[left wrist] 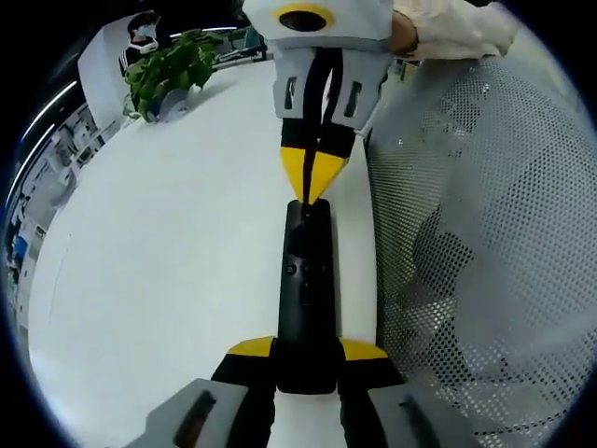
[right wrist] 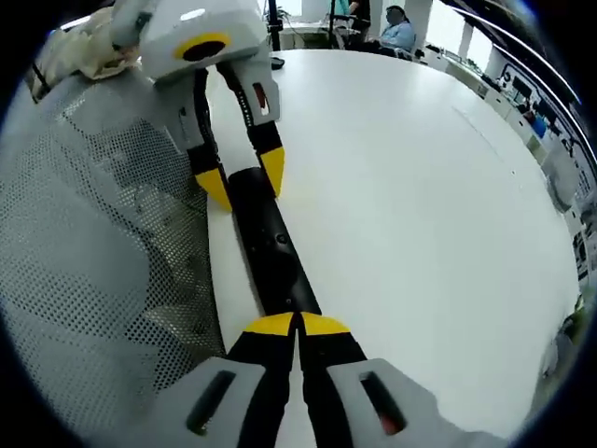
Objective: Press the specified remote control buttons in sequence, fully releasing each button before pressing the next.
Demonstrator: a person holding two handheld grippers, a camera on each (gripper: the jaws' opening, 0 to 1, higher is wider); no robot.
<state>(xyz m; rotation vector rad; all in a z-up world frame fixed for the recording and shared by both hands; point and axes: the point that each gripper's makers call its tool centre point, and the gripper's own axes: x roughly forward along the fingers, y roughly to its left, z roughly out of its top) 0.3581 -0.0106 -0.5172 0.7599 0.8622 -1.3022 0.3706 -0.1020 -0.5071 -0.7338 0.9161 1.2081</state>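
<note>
A long black remote lies on the white table along its edge. My left gripper is shut on the remote's near end, one yellow-tipped jaw on each side. My right gripper comes in from the top, shut, with its joined tips touching the top face of the remote's far end. In the right gripper view the remote runs away from my shut right gripper, whose tips rest on it. At the other end, my left gripper clamps it.
A grey mesh chair back stands right against the table edge beside the remote, also seen as mesh. A potted plant sits at the far corner. A seated person is beyond the table.
</note>
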